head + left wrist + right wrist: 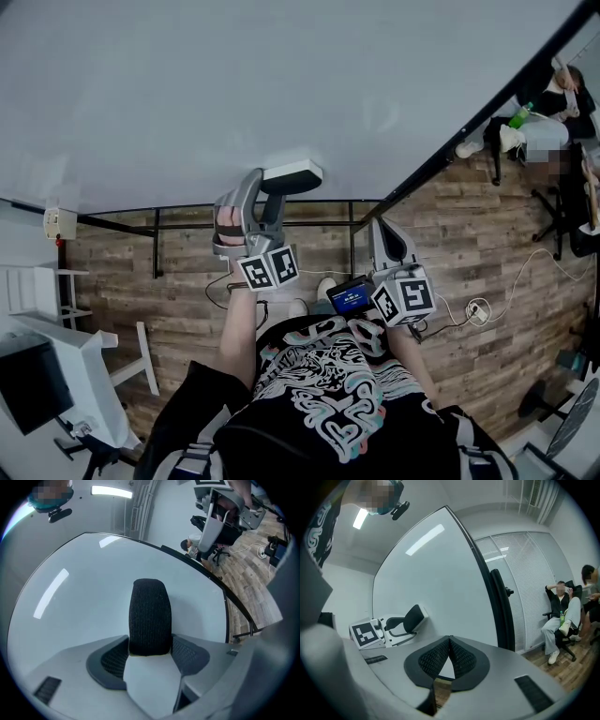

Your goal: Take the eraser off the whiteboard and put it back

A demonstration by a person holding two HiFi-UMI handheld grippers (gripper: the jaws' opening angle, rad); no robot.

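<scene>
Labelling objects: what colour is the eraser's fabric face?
The eraser fabric is black, finely ribbed; left gripper view shows it best.

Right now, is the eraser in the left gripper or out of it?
In it. In the left gripper view the eraser stands in the left gripper, with both jaws pressing on its sides.

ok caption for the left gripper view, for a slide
Left claw gripping the eraser, black felt side showing, in front of the whiteboard.
</scene>
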